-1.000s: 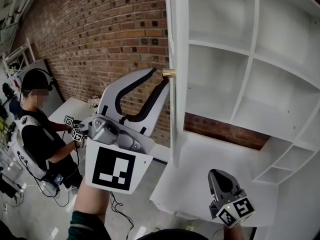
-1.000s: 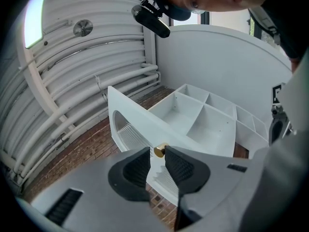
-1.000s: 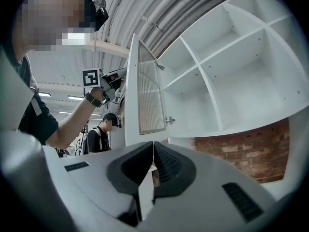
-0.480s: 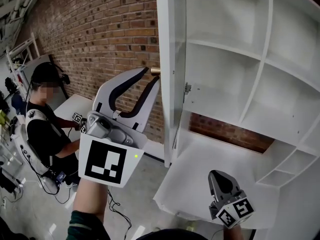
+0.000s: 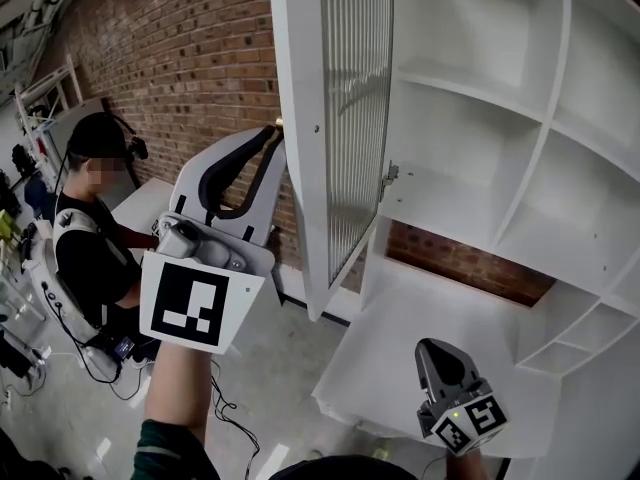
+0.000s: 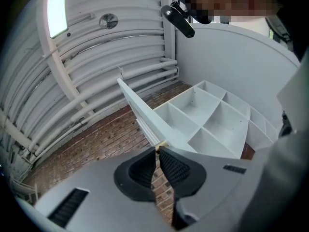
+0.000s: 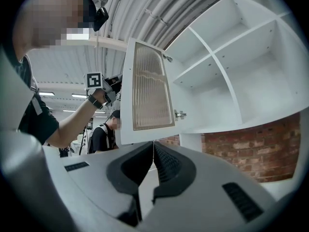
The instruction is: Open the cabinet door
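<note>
The white cabinet door [image 5: 350, 108] with a ribbed glass panel stands swung out from the open-shelved cabinet [image 5: 480, 118]. My left gripper [image 5: 276, 130] reaches up to the door's outer edge. Its jaws have just been closing and now pinch the small brass knob [image 6: 161, 143] at their tips. The left gripper view shows the door edge [image 6: 145, 115] running away from the tips. My right gripper [image 5: 437, 353] hangs low at the bottom right, shut with nothing in it, well below the door. The right gripper view shows the door [image 7: 149, 91] and its hinge [image 7: 179, 114].
A brick wall [image 5: 190, 58] runs behind the door. A person [image 5: 90, 228] with a headset stands at the left, holding other grippers. A white ledge [image 5: 430, 328] juts out under the shelves. Cables lie on the floor [image 5: 240, 418].
The door has swung further out to the left, so its glass panel now faces me. My left gripper moved left with the knob and its jaws narrowed. The right gripper hardly shifted.
</note>
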Action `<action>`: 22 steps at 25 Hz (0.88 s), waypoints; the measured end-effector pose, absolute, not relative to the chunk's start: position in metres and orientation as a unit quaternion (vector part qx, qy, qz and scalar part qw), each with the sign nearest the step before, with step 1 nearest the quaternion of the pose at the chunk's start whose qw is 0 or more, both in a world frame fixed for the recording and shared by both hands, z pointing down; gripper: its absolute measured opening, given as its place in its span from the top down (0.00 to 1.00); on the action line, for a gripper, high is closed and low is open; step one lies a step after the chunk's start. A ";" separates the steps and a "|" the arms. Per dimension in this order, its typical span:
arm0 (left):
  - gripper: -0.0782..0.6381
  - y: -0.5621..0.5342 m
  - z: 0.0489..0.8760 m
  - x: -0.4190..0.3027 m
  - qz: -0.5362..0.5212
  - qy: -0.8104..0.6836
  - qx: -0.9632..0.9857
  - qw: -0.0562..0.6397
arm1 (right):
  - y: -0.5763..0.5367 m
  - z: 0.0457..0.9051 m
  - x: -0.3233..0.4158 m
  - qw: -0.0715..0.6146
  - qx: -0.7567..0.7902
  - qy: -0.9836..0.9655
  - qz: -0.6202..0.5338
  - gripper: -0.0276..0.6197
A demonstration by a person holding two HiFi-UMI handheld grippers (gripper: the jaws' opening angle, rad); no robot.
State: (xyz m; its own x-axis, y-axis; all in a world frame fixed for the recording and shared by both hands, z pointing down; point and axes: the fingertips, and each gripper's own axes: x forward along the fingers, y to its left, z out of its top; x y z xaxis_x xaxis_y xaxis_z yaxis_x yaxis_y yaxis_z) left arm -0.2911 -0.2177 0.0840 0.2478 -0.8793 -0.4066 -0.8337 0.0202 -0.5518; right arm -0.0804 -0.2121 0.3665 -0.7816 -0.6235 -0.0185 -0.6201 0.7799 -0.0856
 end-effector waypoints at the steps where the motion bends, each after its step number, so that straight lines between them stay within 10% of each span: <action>1: 0.86 -0.217 0.083 -0.295 -0.026 0.615 -0.698 0.366 | -0.212 0.367 -0.083 0.022 -0.329 0.943 -0.037 0.95; 22: 0.88 -0.200 0.171 -0.318 -0.014 0.622 -0.742 0.251 | -0.199 0.360 -0.113 0.021 -0.319 0.947 -0.009 0.95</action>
State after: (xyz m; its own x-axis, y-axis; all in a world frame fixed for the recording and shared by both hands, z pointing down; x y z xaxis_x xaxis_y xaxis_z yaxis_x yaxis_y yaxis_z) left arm -0.3182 -0.2002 0.1711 0.2260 -0.9294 -0.2918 -0.9158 -0.1007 -0.3887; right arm -0.1135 -0.1994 0.3595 -0.7950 -0.6057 -0.0338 -0.6049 0.7957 -0.0305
